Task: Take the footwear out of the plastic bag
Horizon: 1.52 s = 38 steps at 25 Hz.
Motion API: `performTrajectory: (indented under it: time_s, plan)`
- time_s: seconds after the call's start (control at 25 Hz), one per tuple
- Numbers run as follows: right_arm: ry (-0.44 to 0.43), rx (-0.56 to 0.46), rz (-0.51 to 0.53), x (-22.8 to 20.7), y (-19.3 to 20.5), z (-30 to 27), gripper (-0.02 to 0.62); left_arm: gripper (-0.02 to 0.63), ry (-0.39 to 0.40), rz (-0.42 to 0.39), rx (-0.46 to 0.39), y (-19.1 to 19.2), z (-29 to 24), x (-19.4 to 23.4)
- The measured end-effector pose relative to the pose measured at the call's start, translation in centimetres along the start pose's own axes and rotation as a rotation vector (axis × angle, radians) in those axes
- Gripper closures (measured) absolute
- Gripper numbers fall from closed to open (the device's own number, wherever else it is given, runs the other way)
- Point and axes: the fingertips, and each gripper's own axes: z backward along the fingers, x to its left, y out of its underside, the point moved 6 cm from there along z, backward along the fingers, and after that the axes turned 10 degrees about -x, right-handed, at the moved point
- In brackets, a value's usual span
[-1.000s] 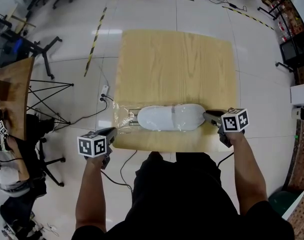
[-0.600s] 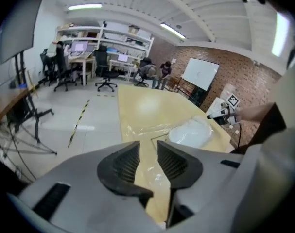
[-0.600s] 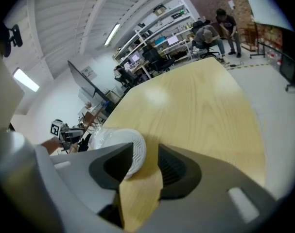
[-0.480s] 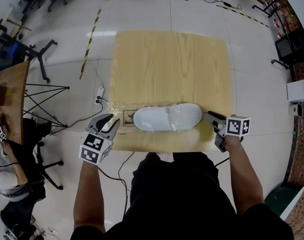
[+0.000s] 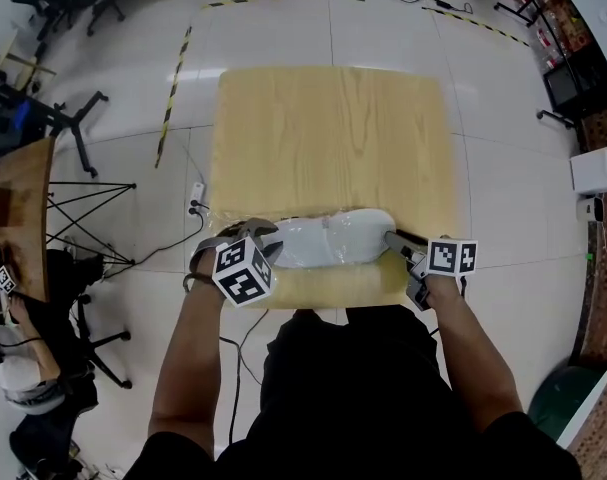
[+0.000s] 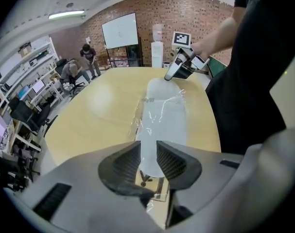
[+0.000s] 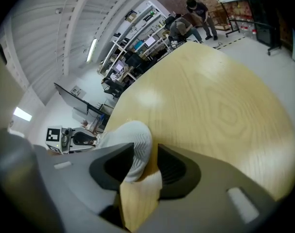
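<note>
White footwear (image 5: 328, 240) inside clear plastic bag (image 6: 139, 116), lying flat on wooden desk (image 5: 328, 138) close to the near edge. Long axis runs left to right, parallel to that edge.

Left gripper (image 5: 263, 236) at the left end of the footwear, pointing along the long axis. Jaws a little apart and closing. Left gripper view shows the white end and loose film in the gap. No clear pad contact yet, so logged as not gripping.

Right gripper (image 5: 393, 240) at the opposite end, facing back along the same axis. Jaws spread wide. Right gripper view shows the ribbed sole end sitting just into the gap, nearer one pad, not clamped. Holding nothing.

Key relation: one gripper at each end of one line, footwear between them, both about equally near. Slack film gathered at the left end, so bag mouth judged to be there, though opening itself not made out.

Judgement: extraction along the long axis is likely. One gripper would pin film while the other draws the footwear lengthwise. Which end comes free first cannot be told. Risk: pinching footwear and film together, dragging the whole bag.
</note>
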Motion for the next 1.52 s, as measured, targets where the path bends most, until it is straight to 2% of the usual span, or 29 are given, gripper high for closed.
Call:
performTrajectory:
  time_s: [0.08,0.44,1.04,1.52]
  plan:
    - [-0.013,-0.002,0.011,0.2,0.0,0.1,0.48,0.512,0.027,0.004,0.023,0.0,-0.5,-0.1]
    - [-0.02,0.004,0.029,-0.4,-0.6,0.9,0.489,0.583,0.031,0.018,0.014,-0.2,-0.7,-0.6]
    - [-0.003,0.049,0.09,-0.8,-0.9,2.0,0.489,0.595,0.071,0.011,0.057,1.6,0.7,-3.1]
    - [-0.031,0.113,0.173,0.7,-0.2,1.6,0.489,0.597,0.038,0.057,0.092,4.4,2.6,-4.7]
